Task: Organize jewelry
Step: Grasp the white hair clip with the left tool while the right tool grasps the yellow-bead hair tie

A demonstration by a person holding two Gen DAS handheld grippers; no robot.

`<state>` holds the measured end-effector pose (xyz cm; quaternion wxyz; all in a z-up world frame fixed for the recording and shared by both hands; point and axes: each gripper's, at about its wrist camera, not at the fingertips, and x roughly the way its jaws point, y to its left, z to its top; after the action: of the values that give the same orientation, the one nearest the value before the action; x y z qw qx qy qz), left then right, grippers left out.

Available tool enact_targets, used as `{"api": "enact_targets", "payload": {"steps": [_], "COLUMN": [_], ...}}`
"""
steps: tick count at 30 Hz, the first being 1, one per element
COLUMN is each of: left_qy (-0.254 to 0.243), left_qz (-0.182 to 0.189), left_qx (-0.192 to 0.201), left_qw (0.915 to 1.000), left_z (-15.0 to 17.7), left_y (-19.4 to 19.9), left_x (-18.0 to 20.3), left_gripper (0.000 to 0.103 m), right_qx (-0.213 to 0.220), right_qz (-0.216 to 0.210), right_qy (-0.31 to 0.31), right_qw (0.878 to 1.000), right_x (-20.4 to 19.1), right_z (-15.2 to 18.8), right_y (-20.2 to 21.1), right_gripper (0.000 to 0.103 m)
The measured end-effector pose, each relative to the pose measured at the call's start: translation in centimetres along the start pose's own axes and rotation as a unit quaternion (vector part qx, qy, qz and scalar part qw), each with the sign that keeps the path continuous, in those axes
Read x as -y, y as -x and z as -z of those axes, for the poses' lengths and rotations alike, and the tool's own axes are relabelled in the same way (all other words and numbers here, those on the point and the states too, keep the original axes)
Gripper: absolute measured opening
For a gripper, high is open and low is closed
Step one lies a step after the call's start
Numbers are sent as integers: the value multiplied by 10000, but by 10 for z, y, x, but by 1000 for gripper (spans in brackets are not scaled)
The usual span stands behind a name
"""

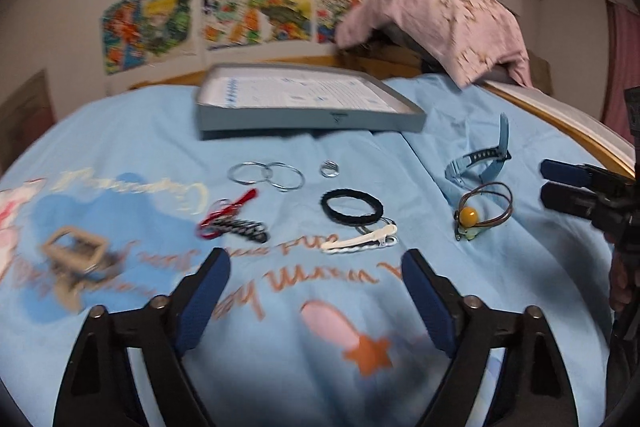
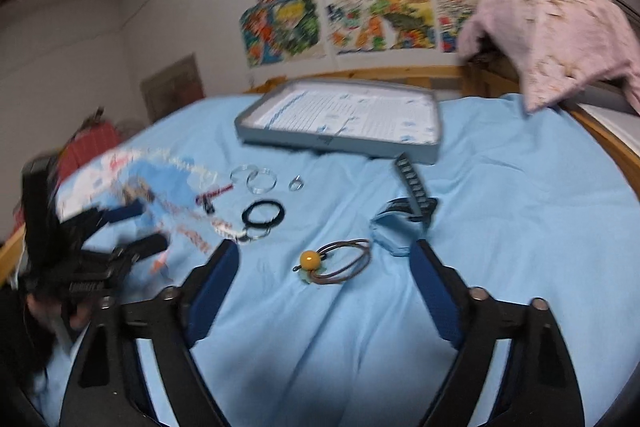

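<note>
Above the light blue bedspread [image 1: 160, 131], both the left gripper [image 1: 316, 291] and right gripper [image 2: 324, 283] hang with jaws apart, empty; bangles [image 1: 266, 175], a black hair tie [image 1: 352, 207] and a grey tray [image 1: 308, 119] lie beyond.

The blue sheet [image 1: 280, 155] bears upside-down orange cursive lettering, too blurred to read.

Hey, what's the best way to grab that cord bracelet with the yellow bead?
Probably pinch the yellow bead: it stands proud of the blue cloth, while the brown cord loops lie flat against it. Come down from above with the open right gripper, jaws straddling the bead.
</note>
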<state>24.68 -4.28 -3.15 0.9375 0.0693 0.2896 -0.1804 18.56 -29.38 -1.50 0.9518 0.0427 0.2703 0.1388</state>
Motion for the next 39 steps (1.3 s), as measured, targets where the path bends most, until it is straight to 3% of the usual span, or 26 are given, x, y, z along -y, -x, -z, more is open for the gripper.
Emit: {"api": "enact_targets", "payload": {"steps": [8, 12, 15, 18, 23, 25, 34, 39], "left_qy": [-867, -1129, -1133, -1141, -965, -824, -585, -750], "left_qz": [451, 675, 744, 853, 942, 1064, 1191, 958], "left_qx": [-217, -371, -484, -516, -598, -643, -997, -1148], "left_qw": [9950, 9906, 9896, 9885, 9891, 9888, 9861, 9859], "left_z": [-4, -4, -6, -4, 2, 5, 12, 15], "left_y": [-44, -57, -64, -67, -67, -66, -62, -59], "left_x": [19, 20, 17, 18, 14, 11, 12, 24], "left_gripper": [72, 64, 64, 56, 49, 41, 41, 39], "right_qx": [-563, -757, -850, -893, -846, -823, -780, -874], "right_qz": [-205, -277, -282, -275, -217, -144, -154, -173], "right_qy": [129, 78, 134, 228, 217, 274, 317, 257], "right_qw": [9981, 9967, 9959, 9954, 9959, 9961, 9963, 9957], "right_x": [-2, 0, -3, -4, -5, -7, -8, -6], "right_z": [6, 12, 14, 14, 14, 15, 12, 14], "right_y": [-43, -56, -62, -67, -72, -72, -73, -80], "right_gripper": [52, 52, 52, 52, 42, 38, 26, 26]}}
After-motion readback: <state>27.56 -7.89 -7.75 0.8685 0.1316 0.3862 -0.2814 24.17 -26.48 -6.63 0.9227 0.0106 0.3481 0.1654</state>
